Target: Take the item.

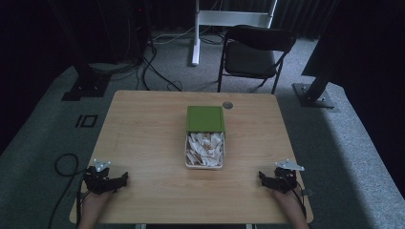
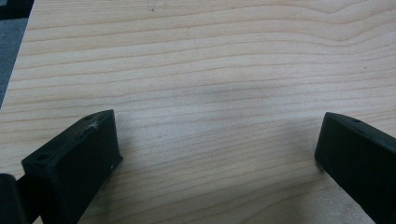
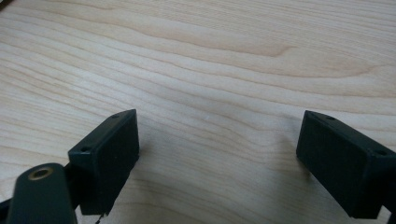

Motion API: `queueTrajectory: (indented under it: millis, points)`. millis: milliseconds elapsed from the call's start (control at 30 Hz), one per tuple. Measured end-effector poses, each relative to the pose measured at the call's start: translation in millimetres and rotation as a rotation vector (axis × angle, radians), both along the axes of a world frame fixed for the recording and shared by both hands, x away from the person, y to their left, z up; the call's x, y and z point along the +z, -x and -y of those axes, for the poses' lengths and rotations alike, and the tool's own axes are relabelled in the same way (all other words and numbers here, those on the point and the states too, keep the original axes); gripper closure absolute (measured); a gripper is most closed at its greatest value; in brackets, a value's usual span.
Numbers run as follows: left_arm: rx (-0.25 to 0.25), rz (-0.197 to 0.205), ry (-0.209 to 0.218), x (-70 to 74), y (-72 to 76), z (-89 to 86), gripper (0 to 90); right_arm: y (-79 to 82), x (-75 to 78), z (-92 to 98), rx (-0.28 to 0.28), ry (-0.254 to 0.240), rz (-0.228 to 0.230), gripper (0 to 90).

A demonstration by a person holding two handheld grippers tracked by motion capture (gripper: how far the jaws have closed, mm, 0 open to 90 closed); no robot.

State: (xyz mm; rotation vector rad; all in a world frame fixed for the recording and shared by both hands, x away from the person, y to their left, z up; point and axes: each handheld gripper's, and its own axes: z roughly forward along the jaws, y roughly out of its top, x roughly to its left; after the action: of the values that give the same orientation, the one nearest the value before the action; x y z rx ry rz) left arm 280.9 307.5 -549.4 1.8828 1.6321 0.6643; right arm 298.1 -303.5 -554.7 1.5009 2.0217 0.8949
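Box (image 1: 204,150) of pale scraps is sitting mid-table, long axis running front to back, green lid (image 1: 205,118) lying at its far end. You're resting left gripper (image 1: 106,182) and right gripper (image 1: 276,181) at the near corners, jaws wide, empty, roughly equidistant.

dim room | table (image 1: 143,143) lit from above | soft shadows, sharp

the bench (image 1: 143,138) shows pale wood, smooth and matt, its grain running in long wavy lines. both tools, left tool (image 2: 212,154) and right tool (image 3: 217,154), look like matt black plastic. the floor (image 1: 38,143) is grey, rough carpet.
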Motion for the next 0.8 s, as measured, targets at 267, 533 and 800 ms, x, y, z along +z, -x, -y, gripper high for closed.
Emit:
queueTrajectory:
  millis: [267, 533, 800]
  points:
    - [0.000, 0.000, 0.000, 0.1, -0.1, 0.0, 0.7, -0.2, 0.1, 0.2, -0.007, 0.000, 0.000, 12.8]
    - [0.000, 0.000, 0.000, 0.0, -0.1, 0.0, 0.7, -0.3, 0.1, 0.4, -0.005, 0.001, 0.001, 13.8]
    - [0.000, 0.000, 0.000, 0.1, -0.1, 0.0, 0.7, -3.4, 2.9, 0.2, 0.019, 0.011, -0.021, 14.9]
